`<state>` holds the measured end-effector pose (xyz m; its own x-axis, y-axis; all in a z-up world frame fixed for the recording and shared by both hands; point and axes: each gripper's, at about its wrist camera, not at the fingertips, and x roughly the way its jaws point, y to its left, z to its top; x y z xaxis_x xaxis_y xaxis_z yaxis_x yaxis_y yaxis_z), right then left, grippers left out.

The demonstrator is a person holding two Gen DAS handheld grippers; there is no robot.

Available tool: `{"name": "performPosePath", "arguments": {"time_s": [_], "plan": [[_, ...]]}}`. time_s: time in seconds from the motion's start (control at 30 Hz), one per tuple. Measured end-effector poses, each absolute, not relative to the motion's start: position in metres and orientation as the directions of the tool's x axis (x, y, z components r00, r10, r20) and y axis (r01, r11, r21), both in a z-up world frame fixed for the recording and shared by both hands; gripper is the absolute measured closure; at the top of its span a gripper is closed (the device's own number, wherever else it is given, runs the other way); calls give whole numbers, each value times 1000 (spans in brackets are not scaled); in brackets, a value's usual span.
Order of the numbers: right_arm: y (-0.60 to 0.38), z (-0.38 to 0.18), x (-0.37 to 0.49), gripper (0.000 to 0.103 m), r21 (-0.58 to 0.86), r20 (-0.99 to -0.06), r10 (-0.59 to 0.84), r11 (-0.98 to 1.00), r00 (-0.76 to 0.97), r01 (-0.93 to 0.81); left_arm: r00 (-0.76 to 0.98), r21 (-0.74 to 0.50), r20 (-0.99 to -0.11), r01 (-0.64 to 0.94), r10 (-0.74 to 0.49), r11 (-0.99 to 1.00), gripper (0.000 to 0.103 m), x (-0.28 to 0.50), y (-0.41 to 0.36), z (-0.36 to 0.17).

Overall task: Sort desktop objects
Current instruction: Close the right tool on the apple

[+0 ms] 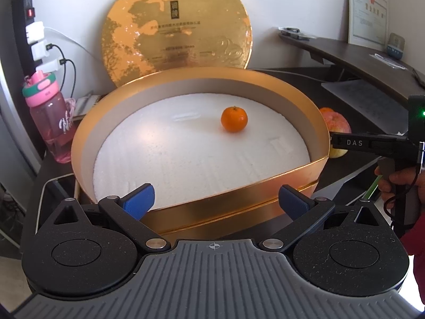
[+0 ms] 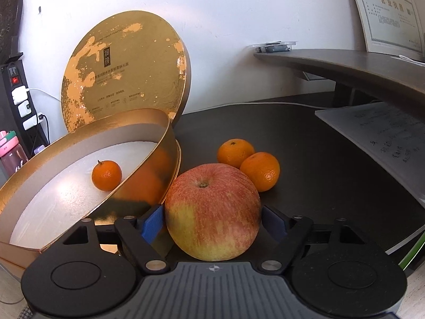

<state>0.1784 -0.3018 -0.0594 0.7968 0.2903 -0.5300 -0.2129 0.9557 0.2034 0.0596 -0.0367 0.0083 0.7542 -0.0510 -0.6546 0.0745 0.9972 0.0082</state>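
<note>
Right view only — two tangerines [image 2: 248,163] behind apple [image 2: 212,211].

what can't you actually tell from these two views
- Right wrist view: whether the blue pads press the apple or only flank it; its curve hides the contact.
- Left wrist view: most of the apple, behind the gold box wall; the two loose tangerines are hidden entirely.
- Both views: small print on the lid and the framed certificate, too small to read.
</note>
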Motion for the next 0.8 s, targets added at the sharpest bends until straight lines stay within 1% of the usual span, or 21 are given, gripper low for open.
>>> {"name": "performPosePath", "arguments": {"time_s": [0.23, 0.37, 0.5, 0.53, 0.7, 0.8], "plan": [[-317, -57, 177, 24, 203, -543, 246, 966, 803, -159, 754, 6, -655, 75, -53, 997, 1, 58, -36, 8], [-317, -57, 177, 24, 190, -550, 237, 969, 801, -156, 754, 5, -654, 76, -54, 997, 1, 57, -37, 8], [-311, -55, 178, 22, 157, -558, 214, 976, 802, -151, 759, 9, -649, 72, -49, 997, 1, 55, -35, 9], [-309, -55, 178, 20, 147, -559, 207, 978, 803, -150, 759, 9, -649, 71, -48, 997, 1, 55, -35, 9], [-299, -53, 178, 16, 77, -543, 172, 985, 822, -156, 758, 6, -650, 70, -50, 998, 1, 55, -33, 8], [-295, -54, 181, 16, 48, -546, 153, 987, 824, -152, 761, 8, -647, 71, -49, 997, 1, 54, -32, 9]]}}
